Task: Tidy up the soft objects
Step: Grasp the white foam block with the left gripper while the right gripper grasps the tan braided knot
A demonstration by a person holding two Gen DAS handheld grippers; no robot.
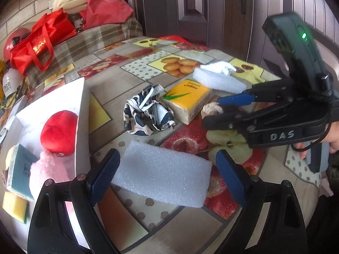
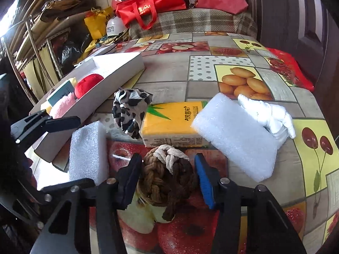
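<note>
My left gripper [image 1: 167,180] stands open around a white foam block [image 1: 163,177] lying on the fruit-print tablecloth, with a gap at the right pad. My right gripper [image 2: 167,180] is shut on a brown and cream braided rope knot [image 2: 167,175], which fills the space between both pads. In the left wrist view the right gripper [image 1: 211,111] comes in from the right at the rope knot [image 1: 210,106]. A white box [image 1: 81,110] at the left holds a red plush [image 1: 59,133], a pink plush [image 1: 48,169] and sponges.
On the table lie a cow-print cloth [image 2: 131,112], a yellow tissue pack [image 2: 171,122], a second foam block [image 2: 235,135] and a white glove [image 2: 269,114]. Red bags [image 2: 148,6] and a plaid-covered surface [image 2: 190,23] sit at the back. A dark door [image 1: 190,6] stands beyond.
</note>
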